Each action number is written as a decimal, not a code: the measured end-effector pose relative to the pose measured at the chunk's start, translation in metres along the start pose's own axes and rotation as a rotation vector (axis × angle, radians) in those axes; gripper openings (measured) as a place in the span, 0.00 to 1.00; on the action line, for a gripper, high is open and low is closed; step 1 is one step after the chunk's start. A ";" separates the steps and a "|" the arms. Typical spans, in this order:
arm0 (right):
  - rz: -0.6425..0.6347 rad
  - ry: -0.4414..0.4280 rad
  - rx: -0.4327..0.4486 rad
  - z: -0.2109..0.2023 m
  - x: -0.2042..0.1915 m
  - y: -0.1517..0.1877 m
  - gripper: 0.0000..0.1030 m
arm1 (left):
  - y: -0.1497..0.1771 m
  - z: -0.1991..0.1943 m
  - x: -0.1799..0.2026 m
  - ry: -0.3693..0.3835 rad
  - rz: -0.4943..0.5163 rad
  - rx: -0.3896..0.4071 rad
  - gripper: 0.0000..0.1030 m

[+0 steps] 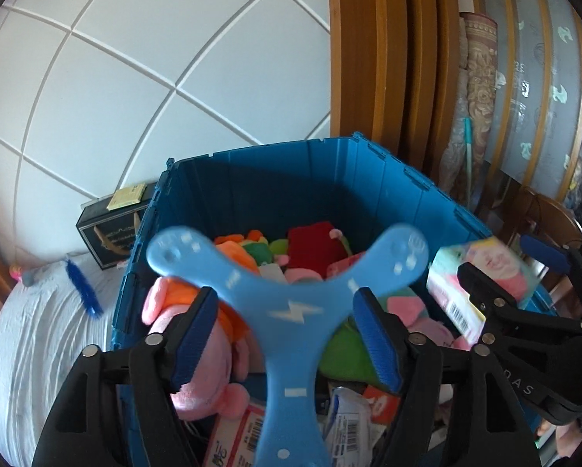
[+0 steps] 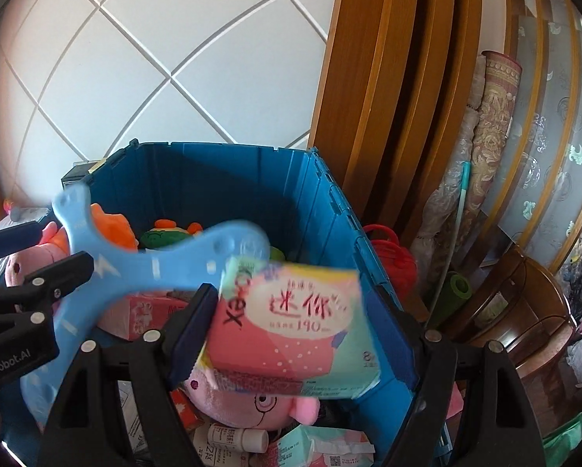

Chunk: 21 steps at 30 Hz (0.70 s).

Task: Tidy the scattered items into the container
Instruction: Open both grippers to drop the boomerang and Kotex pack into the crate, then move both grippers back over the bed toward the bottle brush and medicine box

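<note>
A blue crate (image 1: 252,151) (image 2: 213,150) stands below both grippers, holding plush toys, among them a pink pig (image 1: 197,358) (image 2: 248,401), and several packets. A blue three-armed plastic toy (image 1: 291,311) (image 2: 162,260) hangs blurred between the fingers of my left gripper (image 1: 287,295) (image 2: 53,245), with a gap to each pad. A pink and mint packet of pads (image 2: 291,323) (image 1: 481,272), also blurred, sits loose between the fingers of my right gripper (image 2: 291,292) (image 1: 497,257). Both grippers are open above the crate.
White bedding (image 1: 37,330) and a black box (image 1: 108,233) lie left of the crate. Wooden boards (image 2: 388,116), a rolled carpet (image 2: 493,136), a red basket (image 2: 392,257), a green roll (image 2: 458,288) and dark wooden furniture (image 2: 516,303) crowd the right.
</note>
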State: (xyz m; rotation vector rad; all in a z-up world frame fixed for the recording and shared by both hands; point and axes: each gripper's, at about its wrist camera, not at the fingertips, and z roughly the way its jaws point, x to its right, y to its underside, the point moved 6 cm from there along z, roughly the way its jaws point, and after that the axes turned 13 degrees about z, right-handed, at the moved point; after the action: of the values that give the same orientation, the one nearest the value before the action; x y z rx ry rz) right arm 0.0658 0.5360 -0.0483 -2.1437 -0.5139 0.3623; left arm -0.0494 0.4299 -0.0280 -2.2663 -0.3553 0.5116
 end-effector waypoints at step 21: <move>0.066 -0.007 0.024 -0.041 -0.031 0.019 1.00 | 0.051 -0.063 -0.075 -0.093 -0.068 0.058 0.99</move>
State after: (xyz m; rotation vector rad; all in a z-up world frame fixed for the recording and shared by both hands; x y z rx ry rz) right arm 0.0603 0.4823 -0.0385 -2.1406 -0.4410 0.4112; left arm -0.0808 0.3261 -0.0081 -2.1716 -0.4566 0.5854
